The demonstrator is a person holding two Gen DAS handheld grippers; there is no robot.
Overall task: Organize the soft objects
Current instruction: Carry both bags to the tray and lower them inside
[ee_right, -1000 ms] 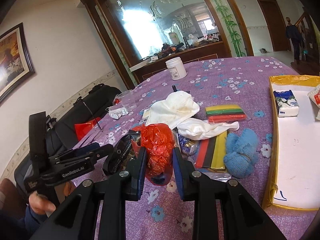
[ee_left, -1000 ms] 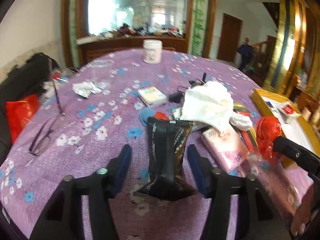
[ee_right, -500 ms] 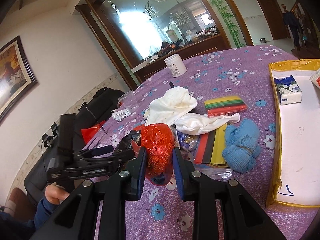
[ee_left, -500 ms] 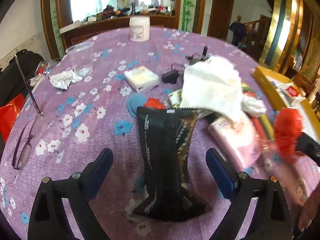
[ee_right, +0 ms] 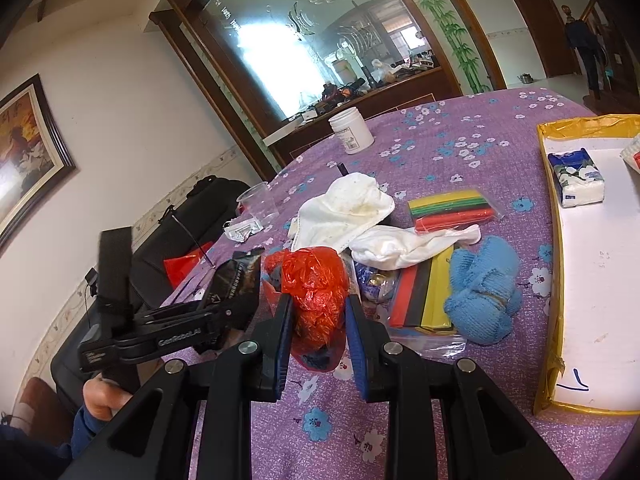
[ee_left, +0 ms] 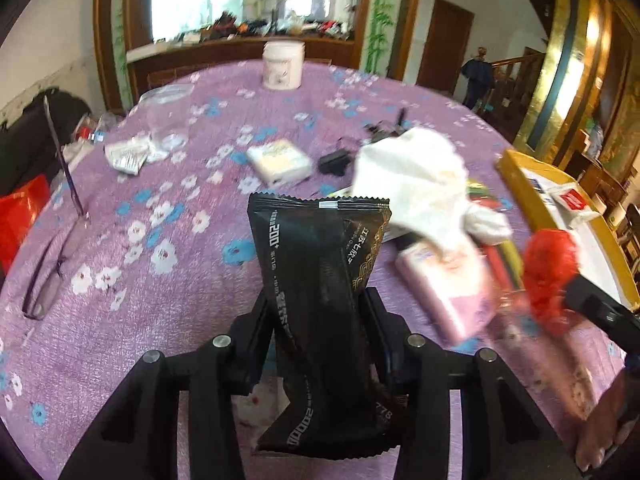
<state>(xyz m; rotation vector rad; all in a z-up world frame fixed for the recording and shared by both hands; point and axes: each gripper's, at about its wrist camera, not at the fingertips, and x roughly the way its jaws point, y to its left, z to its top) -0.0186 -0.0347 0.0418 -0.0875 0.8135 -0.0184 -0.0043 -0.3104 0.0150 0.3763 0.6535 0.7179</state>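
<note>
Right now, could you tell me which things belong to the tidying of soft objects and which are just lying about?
Job:
- black packet, left claw closing on it
- red plastic bag, in right claw
- white cloth
- blue towel
- yellow tray

Lying about:
- white jar
- glasses
- clear cup

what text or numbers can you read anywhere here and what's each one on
"GenRobot.AI": on the side of the left gripper, seen from the right wrist view.
"200+": on the black packet that the closing left gripper has between its pads.
"2000": near that packet's lower end, upside down; its gold characters are too blurred.
White jar label: too small.
Tissue pack in the yellow tray: no legible print.
</note>
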